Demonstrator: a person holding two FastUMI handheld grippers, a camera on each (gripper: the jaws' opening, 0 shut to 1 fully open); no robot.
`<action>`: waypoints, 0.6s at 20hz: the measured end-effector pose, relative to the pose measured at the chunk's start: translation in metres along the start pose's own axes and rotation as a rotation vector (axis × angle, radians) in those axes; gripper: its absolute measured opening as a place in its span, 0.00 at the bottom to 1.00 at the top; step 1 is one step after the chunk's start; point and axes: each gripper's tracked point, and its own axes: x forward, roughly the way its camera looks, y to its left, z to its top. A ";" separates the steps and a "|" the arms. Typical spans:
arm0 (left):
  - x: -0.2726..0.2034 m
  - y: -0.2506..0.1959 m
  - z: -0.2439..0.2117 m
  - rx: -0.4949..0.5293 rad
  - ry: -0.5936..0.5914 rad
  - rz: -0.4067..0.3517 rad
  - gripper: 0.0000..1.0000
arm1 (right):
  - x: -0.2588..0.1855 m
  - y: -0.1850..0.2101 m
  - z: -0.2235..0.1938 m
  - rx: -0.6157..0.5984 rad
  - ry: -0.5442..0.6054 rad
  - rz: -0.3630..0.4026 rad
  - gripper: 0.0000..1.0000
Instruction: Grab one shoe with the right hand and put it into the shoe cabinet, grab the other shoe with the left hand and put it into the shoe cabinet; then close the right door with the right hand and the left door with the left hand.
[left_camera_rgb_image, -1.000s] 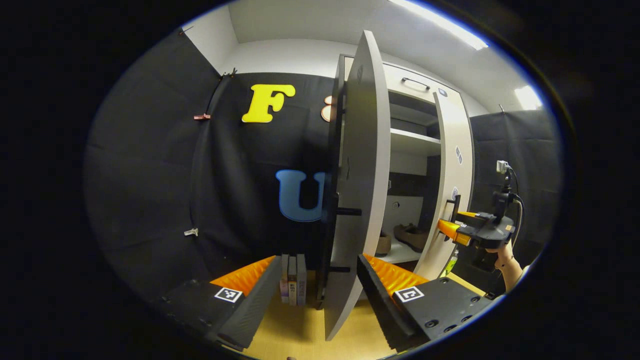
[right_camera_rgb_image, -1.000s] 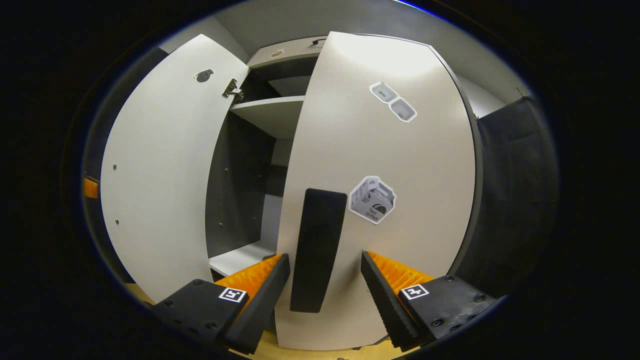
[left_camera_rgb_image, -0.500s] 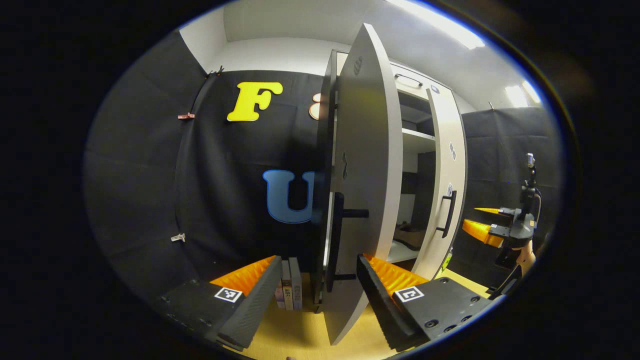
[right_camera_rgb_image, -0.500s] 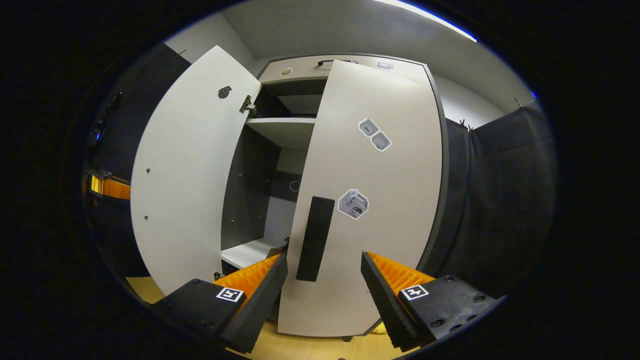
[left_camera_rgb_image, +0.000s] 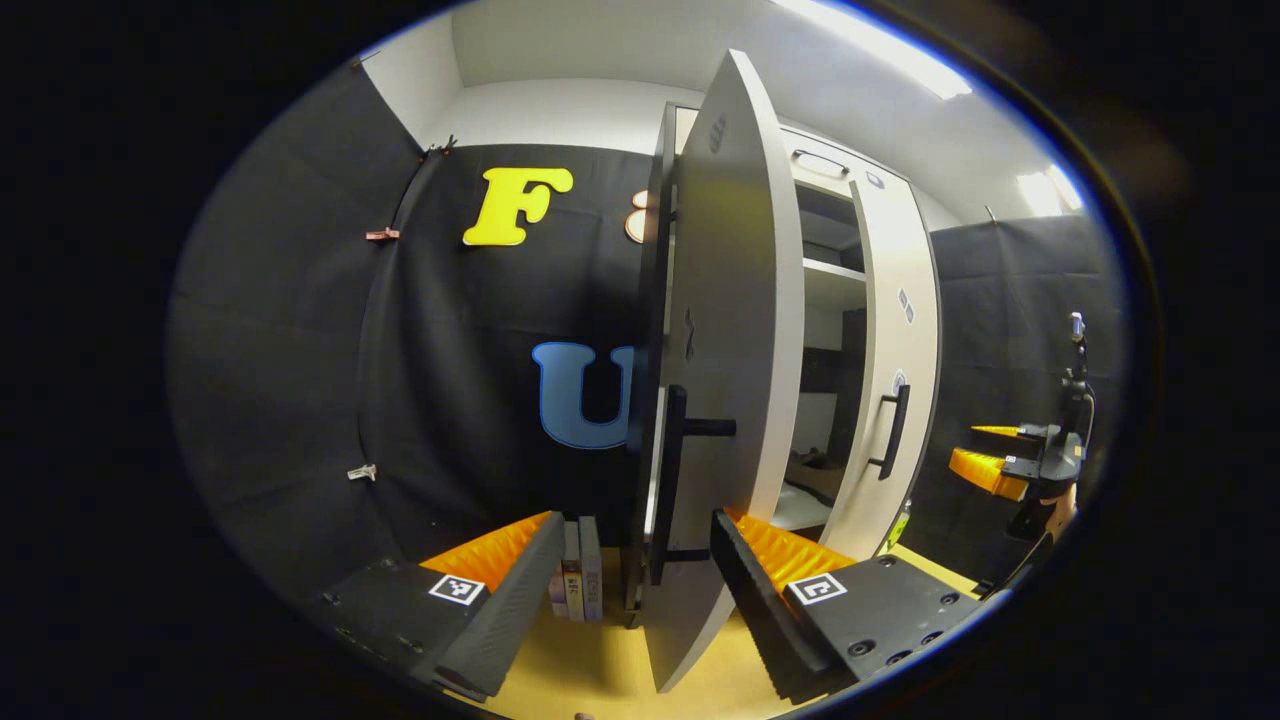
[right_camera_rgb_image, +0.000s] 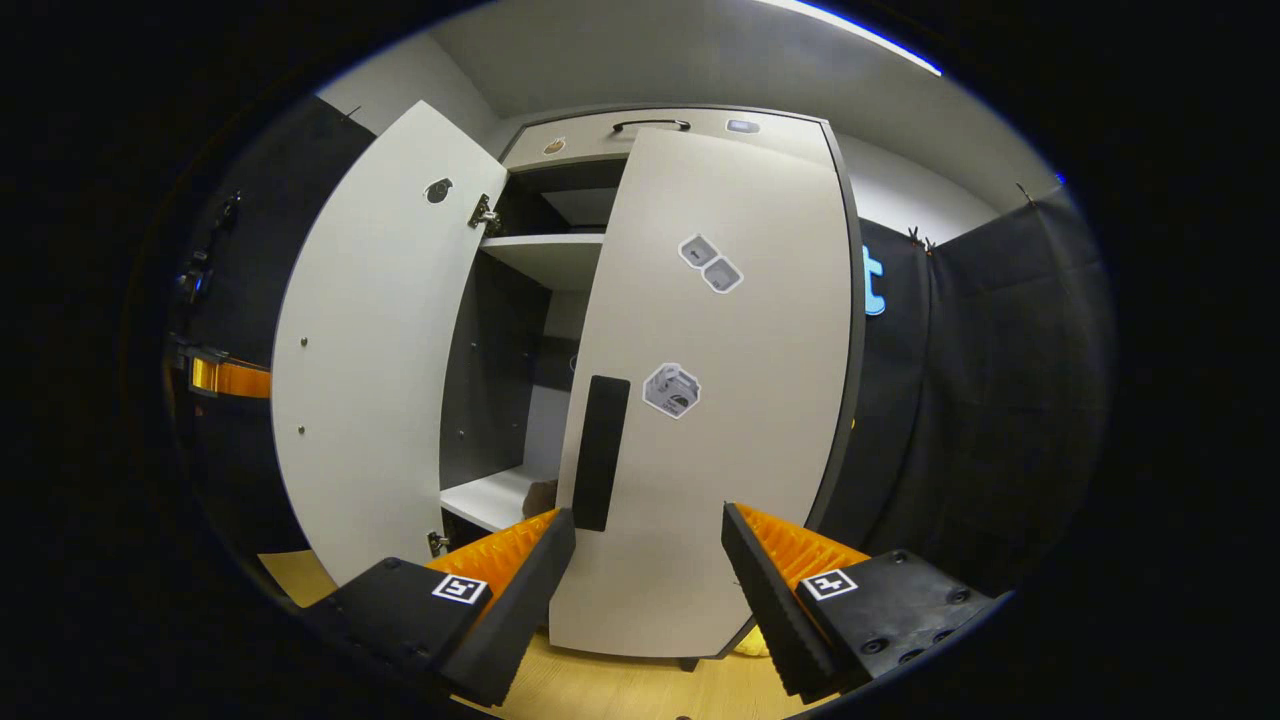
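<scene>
Pale grey doors (right_camera_rgb_image: 720, 400) with black handles (right_camera_rgb_image: 600, 452)

Cabinet doors (right_camera_rgb_image: 720, 400): smooth matt laminate, pale. Door handle (left_camera_rgb_image: 672, 480): matt black, possibly metal. Floor (right_camera_rgb_image: 620, 690): light wood grain. Booth wall (left_camera_rgb_image: 300, 380): matt black cloth.

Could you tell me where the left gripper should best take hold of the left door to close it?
Probably the left door's handle, the upright bar standing off its outer face. The open left gripper sits just before it; come straight on, one finger on each side of the bar. The edge-on panel offers nothing else graspable.
</scene>
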 end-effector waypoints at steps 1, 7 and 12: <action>0.000 -0.003 -0.001 -0.001 -0.001 -0.002 0.94 | -0.001 -0.003 -0.001 0.005 0.001 0.001 0.98; 0.006 -0.031 -0.003 -0.007 0.001 -0.030 0.94 | 0.001 -0.023 -0.004 0.020 0.000 0.002 0.98; 0.011 -0.054 -0.005 -0.028 -0.002 -0.055 0.94 | 0.003 -0.036 -0.006 0.025 -0.003 0.015 0.98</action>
